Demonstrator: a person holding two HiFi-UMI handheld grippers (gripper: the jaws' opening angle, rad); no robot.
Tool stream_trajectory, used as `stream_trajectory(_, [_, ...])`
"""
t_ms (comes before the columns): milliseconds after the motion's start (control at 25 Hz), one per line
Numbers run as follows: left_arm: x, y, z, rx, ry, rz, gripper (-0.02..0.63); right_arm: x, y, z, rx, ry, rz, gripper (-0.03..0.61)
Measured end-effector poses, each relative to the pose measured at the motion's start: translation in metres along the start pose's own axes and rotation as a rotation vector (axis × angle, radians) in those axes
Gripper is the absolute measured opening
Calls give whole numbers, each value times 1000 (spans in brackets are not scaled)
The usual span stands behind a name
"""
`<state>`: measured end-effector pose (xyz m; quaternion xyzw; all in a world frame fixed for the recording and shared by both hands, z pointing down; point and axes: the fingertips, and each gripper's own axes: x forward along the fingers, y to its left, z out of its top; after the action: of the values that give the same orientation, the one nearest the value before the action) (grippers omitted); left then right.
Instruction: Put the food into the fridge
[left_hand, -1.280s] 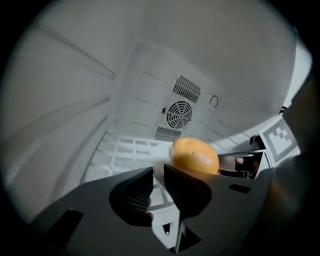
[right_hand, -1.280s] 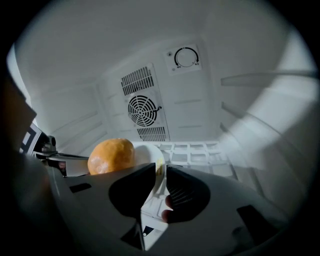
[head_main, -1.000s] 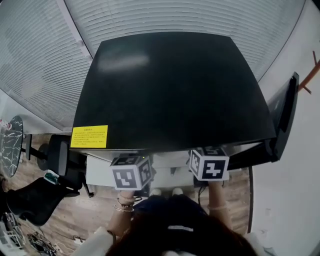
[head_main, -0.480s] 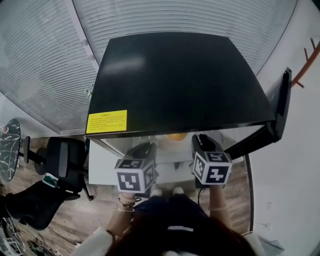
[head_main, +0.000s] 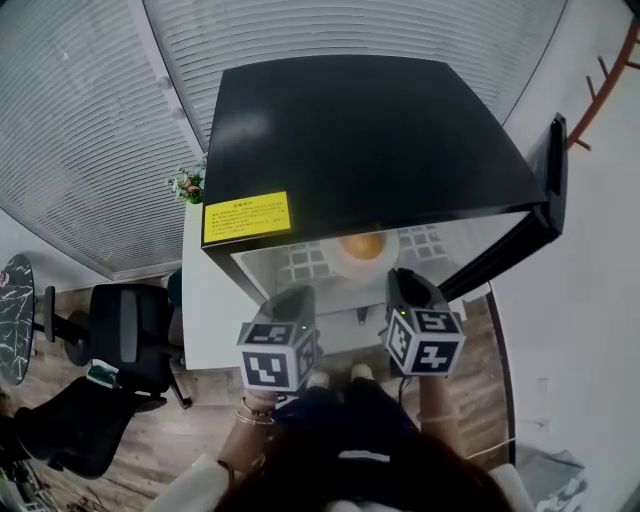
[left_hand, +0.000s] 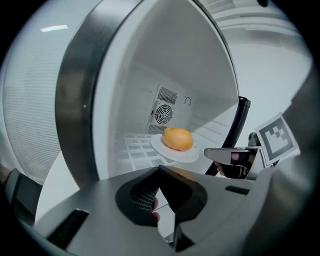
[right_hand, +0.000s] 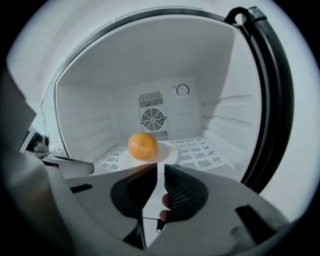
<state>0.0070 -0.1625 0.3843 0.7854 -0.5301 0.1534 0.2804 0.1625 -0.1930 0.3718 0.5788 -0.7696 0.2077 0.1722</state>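
Orange, round food sits on white plate.

White slatted blinds cover the windows behind and at left, brown wood-plank floor carries a black wheeled office chair and a dark round marbled table at left, plain white wall at right.

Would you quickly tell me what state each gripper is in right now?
Left gripper: shut, empty.
Right gripper: jaws have just been closing, slightly apart, nothing between them.
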Motion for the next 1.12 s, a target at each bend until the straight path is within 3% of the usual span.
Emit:
stream_trajectory(120, [-5,3,-3,28,5,-24,3,-9,8,-8,11,-3,-27,3])
stream_trajectory(360, [-15,-1,-14,64,23,-75,3,-25,23,-22,26,-21,-26,2])
stream_trajectory(1120, [-57,-56,-31,56,-41,-31,3,-103,3,-26,43,-133,89,0])
